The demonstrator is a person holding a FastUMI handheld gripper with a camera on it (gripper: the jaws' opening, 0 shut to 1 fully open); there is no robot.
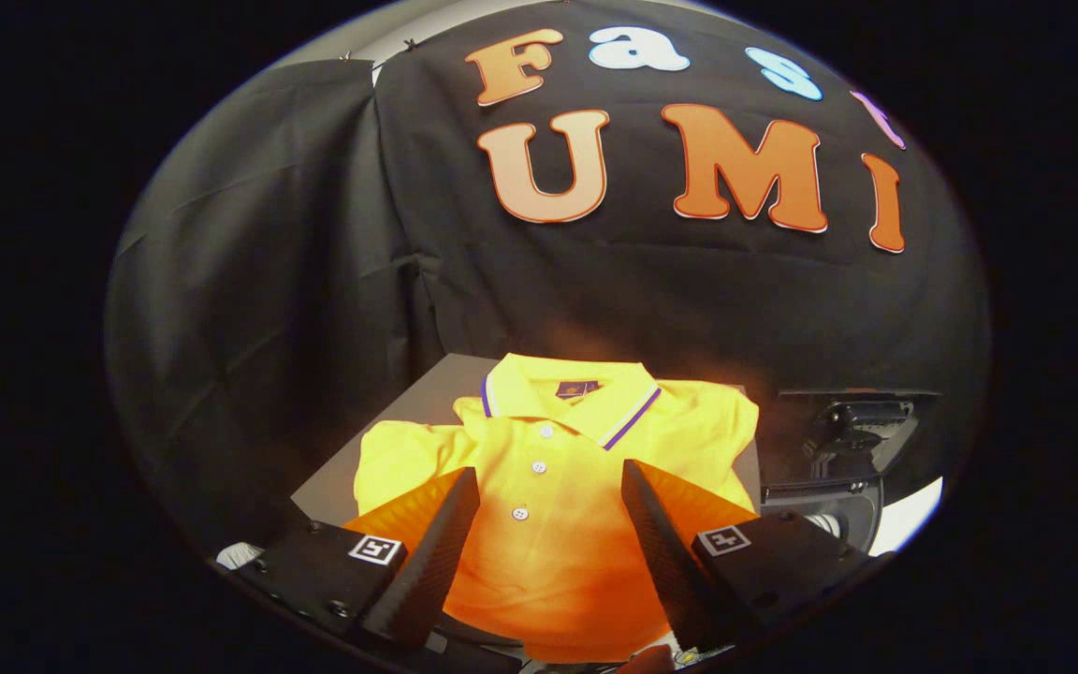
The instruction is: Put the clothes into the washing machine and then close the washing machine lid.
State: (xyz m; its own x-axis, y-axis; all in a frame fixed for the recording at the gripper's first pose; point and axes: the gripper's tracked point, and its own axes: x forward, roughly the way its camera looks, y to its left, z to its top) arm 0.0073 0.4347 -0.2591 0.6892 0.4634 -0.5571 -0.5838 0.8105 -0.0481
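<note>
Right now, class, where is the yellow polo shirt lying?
In the gripper view, the yellow polo shirt lies folded on a grey table, between and just ahead of the open claw, collar pointing away towards the black cloth wall.

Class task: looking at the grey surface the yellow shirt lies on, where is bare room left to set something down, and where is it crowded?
A bare strip of the grey surface runs beside the yellow polo shirt, between its sleeve and the black cloth wall. The rest is crowded: the shirt covers the middle, and dark equipment sits close on its other side. The gripper hangs open over the shirt.
</note>
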